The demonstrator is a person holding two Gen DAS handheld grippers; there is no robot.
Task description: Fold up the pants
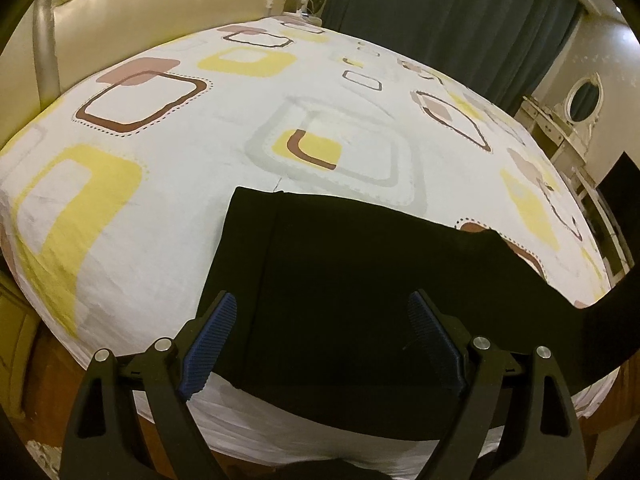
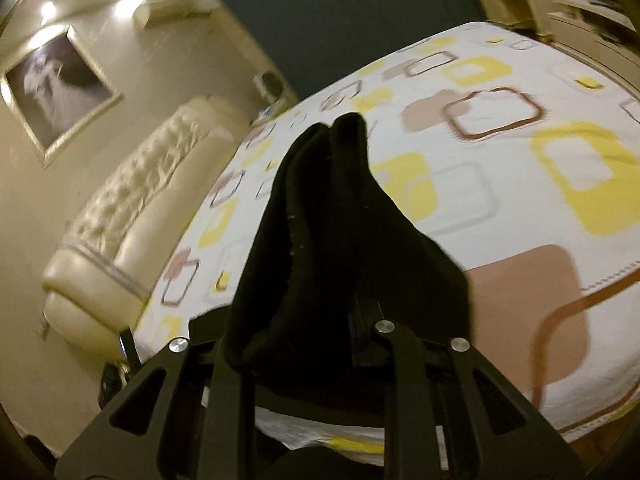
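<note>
Black pants (image 1: pixel 344 264) lie flat on the bed's patterned sheet (image 1: pixel 160 208), one part trailing off to the right and rising out of the left wrist view. My left gripper (image 1: pixel 322 308) hovers over their near end, jaws wide open, blue pads (image 1: pixel 210 344) clear of the cloth. In the right wrist view my right gripper (image 2: pixel 316 304) is shut on a bunched fold of the black pants (image 2: pixel 320 216), which stands up between the fingers and hides the fingertips. That gripper is lifted above the sheet (image 2: pixel 500 184) and the picture is blurred by motion.
A cream padded headboard (image 1: pixel 160 4) stands at the bed's far left, dark curtains (image 1: pixel 440 12) behind. A white dresser with an oval mirror (image 1: pixel 584 100) is on the right. A framed picture (image 2: pixel 60 88) hangs on the wall above the headboard (image 2: pixel 132 216).
</note>
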